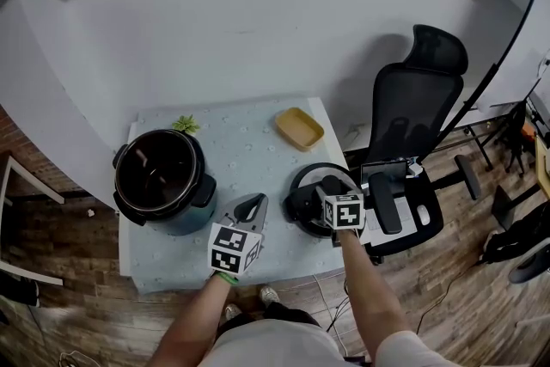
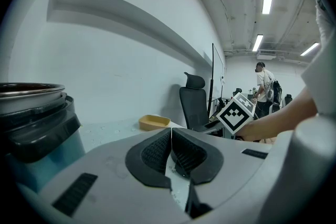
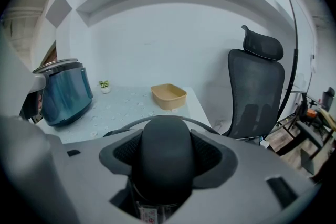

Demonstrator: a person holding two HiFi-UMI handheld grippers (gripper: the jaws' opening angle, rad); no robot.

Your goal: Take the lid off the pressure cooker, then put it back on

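Your right gripper [image 1: 324, 204] clamps the black handle [image 3: 164, 157] of the round dark lid [image 1: 301, 185], well apart from the open blue-sided pressure cooker [image 1: 163, 180], while your left gripper [image 1: 249, 206] is closed on nothing.

The pressure cooker [image 1: 163, 180] is teal-blue with black trim, lid [image 1: 305, 200] black, tray [image 1: 300, 128] mustard-yellow, tablecloth [image 1: 249, 159] pale with white flecks.

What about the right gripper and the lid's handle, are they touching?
Touching. The right gripper view shows the right gripper clamped on both sides of the black lid handle.
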